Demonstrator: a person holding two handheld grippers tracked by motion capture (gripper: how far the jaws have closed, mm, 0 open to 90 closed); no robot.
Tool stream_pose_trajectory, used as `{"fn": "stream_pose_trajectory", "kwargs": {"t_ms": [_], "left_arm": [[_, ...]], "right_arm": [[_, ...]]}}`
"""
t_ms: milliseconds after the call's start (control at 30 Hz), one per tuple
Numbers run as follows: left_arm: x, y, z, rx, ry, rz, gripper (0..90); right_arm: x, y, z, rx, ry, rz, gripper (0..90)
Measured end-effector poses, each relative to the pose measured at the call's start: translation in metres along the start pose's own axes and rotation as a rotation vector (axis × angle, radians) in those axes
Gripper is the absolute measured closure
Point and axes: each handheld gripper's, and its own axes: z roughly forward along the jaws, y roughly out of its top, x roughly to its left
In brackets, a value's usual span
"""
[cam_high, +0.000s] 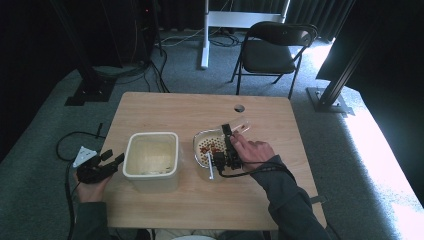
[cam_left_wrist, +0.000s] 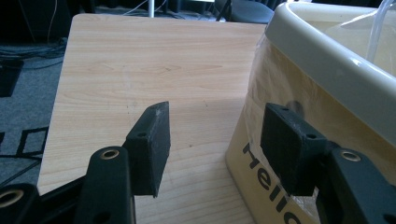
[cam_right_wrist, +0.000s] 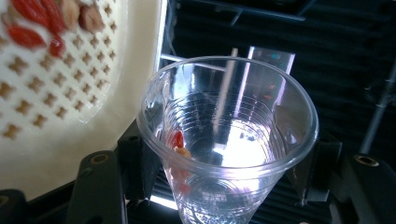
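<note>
A clear plastic cup (cam_right_wrist: 229, 140) sits clamped between the two jaws of the right gripper (cam_high: 229, 145), tipped over on its side above the far rim of a white perforated strainer (cam_high: 200, 150). In the right gripper view the cup's mouth faces the camera, a couple of red berries (cam_right_wrist: 177, 140) cling to its inner wall, and the jaws press on its left and right sides. Beside it in that view is the strainer's cream mesh with its cross-shaped holes, carrying red berries and brownish bits (cam_right_wrist: 56, 18) near the top left corner. In the high view the strainer rests a little right of the table's (cam_high: 165, 107) middle, its white handle (cam_high: 210, 170) pointing toward the near edge, and the person's right hand (cam_high: 255, 150) grips the tool just over it. To the left of the strainer, near the middle of the table, stands a cream rectangular bin (cam_high: 151, 160), open at the top, with black lettering on the side that the left gripper view shows. The left gripper (cam_high: 106, 162) is at the table's left edge just beside that bin, held low in the person's left hand (cam_high: 90, 187); its jaws are spread apart with nothing between them, one over bare wood and the other close against the bin's wall (cam_left_wrist: 299, 93). Beyond the far edge, a black folding chair (cam_high: 272, 50) stands on grey carpet.
</note>
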Motion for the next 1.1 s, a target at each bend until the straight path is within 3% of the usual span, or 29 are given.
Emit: {"fn": "stream_pose_trajectory", "kwargs": {"t_ms": [33,100,167,200,233,267,300,333,367,400,433,467,533,633,833,933,1100], "left_arm": [[0.0002,-0.0002,-0.0002,0.000,0.001,-0.003,43.6],[0.0006,-0.0005,-0.0010,0.001,0.004,-0.006,43.6],[0.0008,-0.0009,-0.0017,0.001,0.005,-0.005,43.6],[0.0008,-0.0010,-0.0019,0.001,0.005,-0.005,43.6],[0.0007,-0.0012,-0.0020,0.001,0.007,-0.004,43.6],[0.0007,-0.0014,-0.0021,0.002,0.007,-0.004,43.5],[0.0007,-0.0015,-0.0019,0.001,0.007,-0.005,43.6],[0.0005,-0.0016,-0.0020,0.002,0.006,-0.006,43.6],[0.0003,-0.0018,-0.0020,0.000,0.006,-0.005,43.6],[0.0003,-0.0018,-0.0017,0.000,0.005,-0.007,43.6],[0.0004,-0.0018,-0.0014,0.001,0.005,-0.007,43.6],[0.0004,-0.0019,-0.0011,0.003,0.004,-0.006,43.6],[0.0004,-0.0023,-0.0001,0.006,0.002,-0.008,43.6],[0.0007,-0.0026,0.0006,0.011,0.001,-0.004,43.6],[0.0012,-0.0020,-0.0027,-0.001,0.006,-0.008,43.6],[0.0022,-0.0026,-0.0025,-0.001,0.008,-0.012,43.6],[0.0006,-0.0031,0.0009,0.011,0.002,-0.008,43.6]], "right_arm": [[-0.0020,-0.0001,0.0002,-0.004,0.012,0.025,35.9],[0.0003,-0.0005,-0.0018,-0.020,-0.001,-0.020,36.0],[-0.0034,-0.0007,-0.0017,-0.020,0.018,0.028,35.9],[-0.0007,-0.0005,-0.0033,-0.037,0.016,-0.006,35.9],[-0.0005,-0.0013,-0.0025,-0.019,-0.002,-0.015,35.9],[-0.0037,-0.0018,-0.0013,-0.006,0.005,0.023,35.9],[-0.0038,-0.0012,-0.0027,-0.032,0.031,0.031,35.9],[-0.0006,-0.0008,-0.0044,-0.042,0.020,-0.007,35.9],[-0.0016,-0.0012,-0.0031,-0.022,-0.002,-0.005,35.9],[-0.0056,-0.0007,-0.0027,-0.014,0.015,0.040,35.9],[-0.0054,0.0003,-0.0042,-0.047,0.032,0.031,35.9],[-0.0031,0.0016,-0.0050,-0.046,0.014,0.001,35.9],[-0.0066,0.0017,-0.0038,-0.036,0.015,0.043,35.9],[-0.0028,0.0031,-0.0030,-0.036,0.017,0.014,35.9],[0.0015,0.0017,-0.0032,-0.037,0.015,0.027,35.9],[-0.0015,-0.0027,-0.0040,-0.034,0.019,0.070,35.9],[-0.0018,-0.0057,-0.0059,-0.033,0.012,0.049,35.9]]}}
